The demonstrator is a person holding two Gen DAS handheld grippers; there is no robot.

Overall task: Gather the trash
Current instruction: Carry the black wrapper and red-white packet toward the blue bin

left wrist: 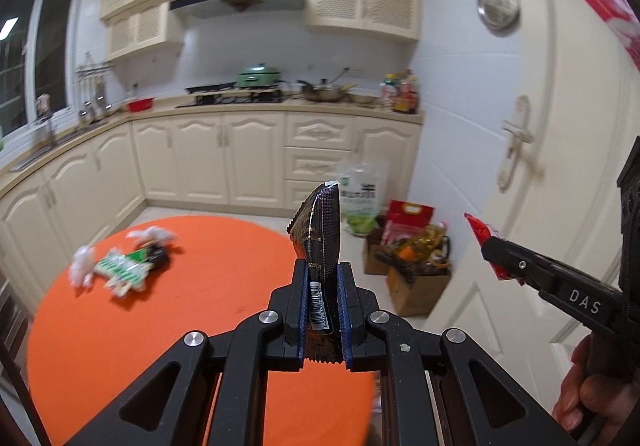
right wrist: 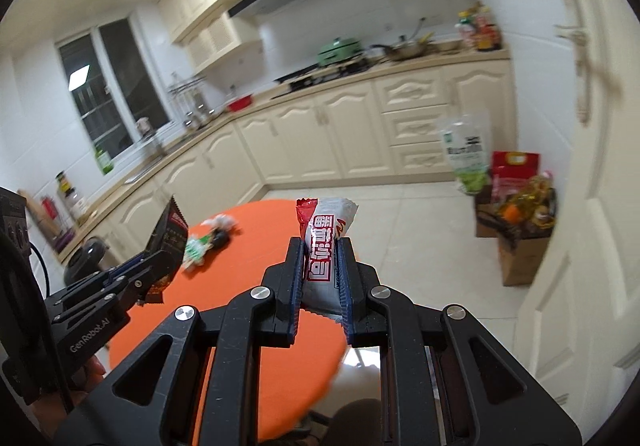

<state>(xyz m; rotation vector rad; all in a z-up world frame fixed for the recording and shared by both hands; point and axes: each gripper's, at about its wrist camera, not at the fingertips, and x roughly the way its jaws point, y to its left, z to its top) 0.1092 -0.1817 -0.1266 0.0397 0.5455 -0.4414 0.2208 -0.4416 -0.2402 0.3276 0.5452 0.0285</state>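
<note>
Left tongs [left wrist: 322,274]: raised above the round orange tabletop [left wrist: 200,306], tilted a little downward, clamped on a dark crinkled foil snack wrapper [left wrist: 320,226] that stands upright out of the blue-padded fingers [left wrist: 303,298].
Right tongs [right wrist: 320,258]: held alongside at about the same height, closed on a red-and-white plastic snack wrapper [right wrist: 326,230] sticking up between the pads.
Hands: a hand [left wrist: 592,394] grips the right tool's handle, low at the edge of the left camera's view.
Trash left on tabletop: a green-and-white plastic wrapper [left wrist: 124,272], crumpled white tissue [left wrist: 82,266] just beside it, and a small dark object [left wrist: 158,256], all near the far edge.
Beyond: cream kitchen cabinets [left wrist: 224,162], cardboard boxes of groceries [left wrist: 412,270] on the floor, a white door [left wrist: 560,126] to the right.
</note>
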